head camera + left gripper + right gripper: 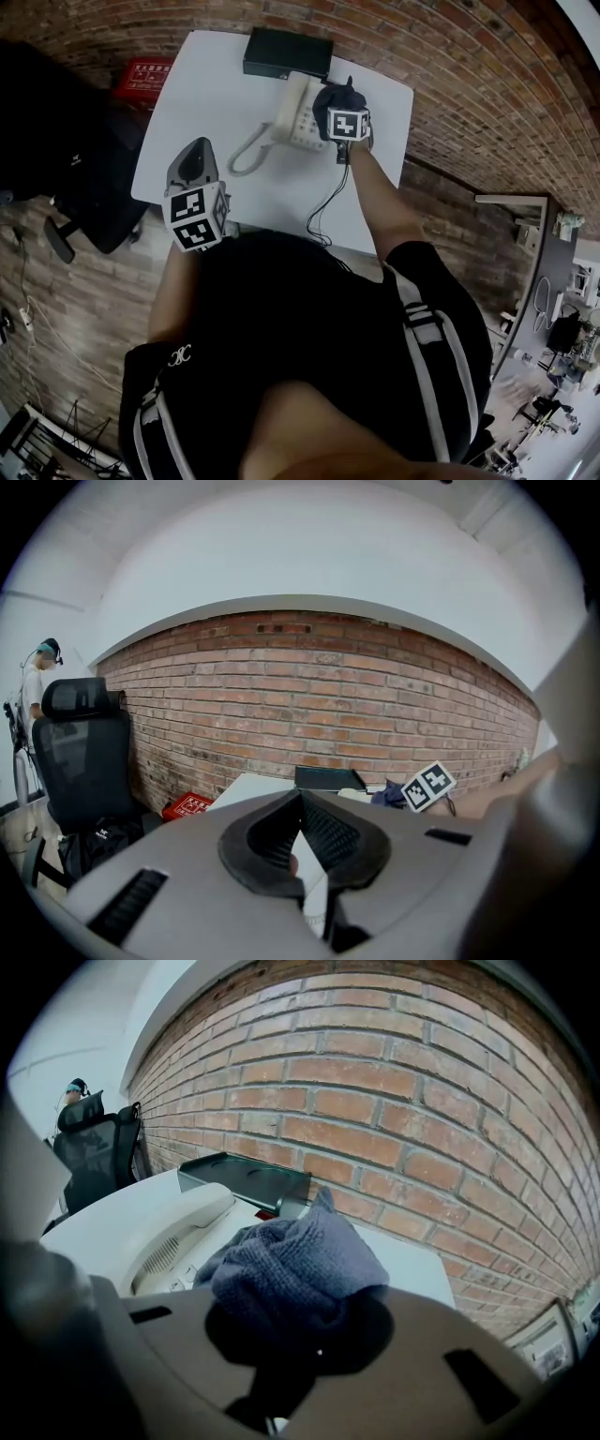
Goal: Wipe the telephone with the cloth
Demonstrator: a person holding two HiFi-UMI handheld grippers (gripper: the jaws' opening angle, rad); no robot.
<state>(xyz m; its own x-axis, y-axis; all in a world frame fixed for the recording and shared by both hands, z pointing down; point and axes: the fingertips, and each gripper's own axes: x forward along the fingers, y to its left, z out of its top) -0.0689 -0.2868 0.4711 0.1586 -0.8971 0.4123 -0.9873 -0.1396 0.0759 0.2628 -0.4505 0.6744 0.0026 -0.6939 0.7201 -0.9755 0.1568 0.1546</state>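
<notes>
Right arm out at the telephone, left held back.

White table (202, 112) carries the telephone (298, 120) at its far side, in front of a black box (288, 53). My right arm is stretched forward. The right gripper (340, 101) has its fingers clamped on the bunched grey-blue cloth (291, 1260), over the telephone's right half. The left gripper (194, 157) hovers at the near-left table edge, fingers closed on nothing. Print on the red box (145, 73) is unreadable.
</notes>
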